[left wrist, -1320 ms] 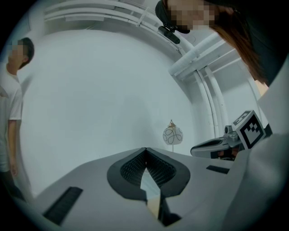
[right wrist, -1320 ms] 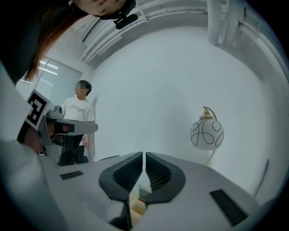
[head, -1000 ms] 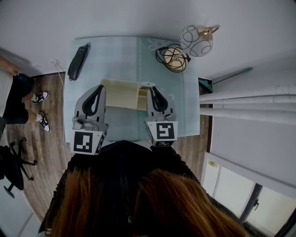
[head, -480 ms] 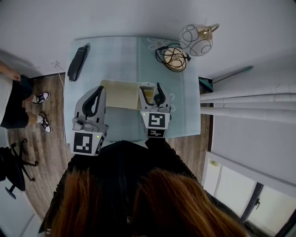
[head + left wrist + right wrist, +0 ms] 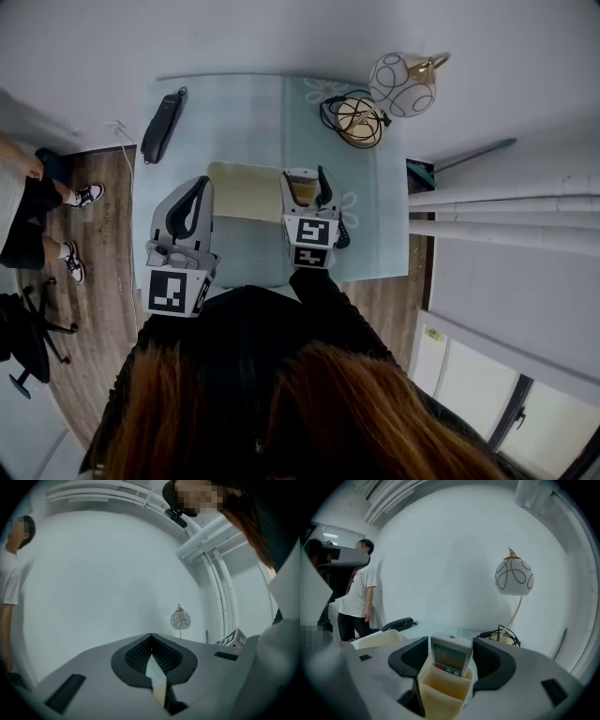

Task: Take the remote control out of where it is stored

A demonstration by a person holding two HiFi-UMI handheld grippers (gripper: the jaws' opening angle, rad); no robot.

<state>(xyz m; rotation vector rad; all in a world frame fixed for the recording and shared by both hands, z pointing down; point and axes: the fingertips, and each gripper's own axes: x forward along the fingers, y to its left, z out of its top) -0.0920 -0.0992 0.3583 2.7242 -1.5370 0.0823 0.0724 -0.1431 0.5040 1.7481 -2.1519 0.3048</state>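
- Two tongs are in play. The left tongs (image 5: 151,638) are closed and empty, with the cream plastic organiser (image 5: 242,192) just to their right.
- The right tongs (image 5: 307,184) have just been opening wide. Between their jaws, untouched, the grey rectangular remote control (image 5: 450,654) stands upright in the organiser's end compartment. Close squarely on its exposed top, then lift straight up.
- Only the right gripper view shows the remote. Only the head view shows both tongs over the pale green counter (image 5: 234,112).

No words, brands or numbers can be read anywhere. The only signs are black-and-white square marker patterns: one on the cube (image 5: 178,289) of the left gripper (image 5: 195,186), and two on the faces of the right gripper (image 5: 311,183)'s cube (image 5: 312,232). The remote control (image 5: 450,657) shows a blank screen and no legible print.
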